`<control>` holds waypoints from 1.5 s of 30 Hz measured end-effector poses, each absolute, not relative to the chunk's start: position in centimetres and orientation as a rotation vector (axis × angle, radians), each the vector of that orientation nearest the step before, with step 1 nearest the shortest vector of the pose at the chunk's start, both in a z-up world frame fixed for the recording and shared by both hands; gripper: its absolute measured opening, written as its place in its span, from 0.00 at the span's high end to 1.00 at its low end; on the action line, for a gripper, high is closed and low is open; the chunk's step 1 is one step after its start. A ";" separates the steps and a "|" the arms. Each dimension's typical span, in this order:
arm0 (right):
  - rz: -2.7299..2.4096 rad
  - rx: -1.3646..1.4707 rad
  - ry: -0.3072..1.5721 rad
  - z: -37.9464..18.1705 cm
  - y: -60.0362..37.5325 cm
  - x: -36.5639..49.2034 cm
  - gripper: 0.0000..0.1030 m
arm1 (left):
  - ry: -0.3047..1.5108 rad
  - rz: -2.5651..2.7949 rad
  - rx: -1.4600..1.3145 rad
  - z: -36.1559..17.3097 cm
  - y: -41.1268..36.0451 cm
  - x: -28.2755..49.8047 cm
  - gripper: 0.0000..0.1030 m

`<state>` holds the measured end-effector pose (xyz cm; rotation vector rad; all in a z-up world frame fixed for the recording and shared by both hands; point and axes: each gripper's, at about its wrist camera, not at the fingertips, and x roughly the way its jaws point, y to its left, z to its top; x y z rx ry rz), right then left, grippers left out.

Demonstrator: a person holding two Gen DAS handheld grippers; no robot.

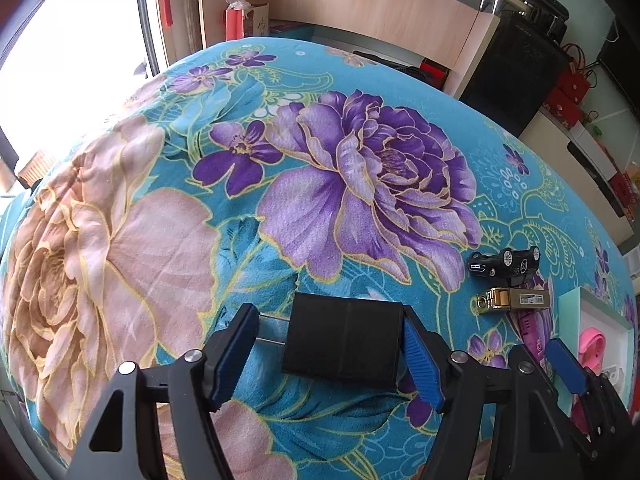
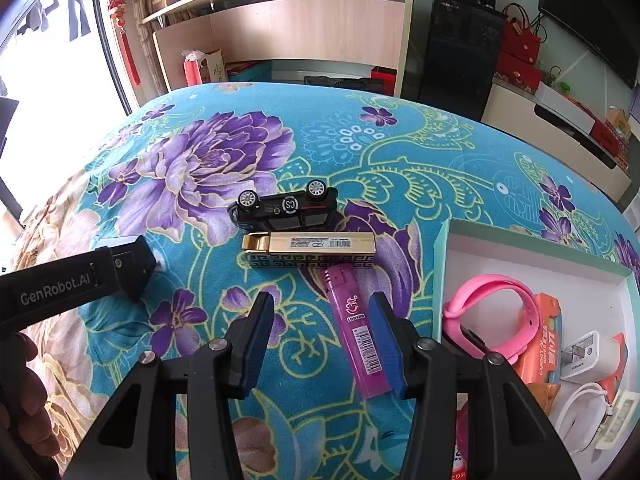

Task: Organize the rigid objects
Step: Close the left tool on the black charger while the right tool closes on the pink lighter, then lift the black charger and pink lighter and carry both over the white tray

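Observation:
My left gripper (image 1: 326, 340) is open around a black box (image 1: 344, 338) that lies on the flowered cloth; the box touches the right finger and stands apart from the left. My right gripper (image 2: 322, 328) is open over a purple lighter (image 2: 356, 334) that lies against its right finger. A gold lighter (image 2: 310, 250) and a black toy car (image 2: 286, 210) on its side lie just beyond. They also show in the left wrist view, the gold lighter (image 1: 512, 300) and the car (image 1: 504, 262).
A white tray with a teal rim (image 2: 444, 256) at the right holds a pink wristband (image 2: 492, 312), an orange pack (image 2: 548, 344), a white charger (image 2: 588, 356) and cable. The left gripper's body (image 2: 80, 280) reaches in from the left. Shelves and cabinets stand behind the bed.

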<state>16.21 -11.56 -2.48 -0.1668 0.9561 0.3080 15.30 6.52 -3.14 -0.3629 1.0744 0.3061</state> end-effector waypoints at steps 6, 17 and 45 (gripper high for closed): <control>0.278 -0.156 1.014 -3.3 -11.8 17.0 0.59 | 1.086 0.309 -0.343 -3.5 6.3 15.5 0.29; 0.386 -0.121 1.035 -3.3 -10.3 16.3 0.76 | 1.098 0.323 -0.290 -4.1 5.7 16.0 0.29; 0.323 0.063 0.875 2.4 -16.6 14.6 0.81 | 0.857 0.204 -0.265 3.4 2.5 14.3 0.30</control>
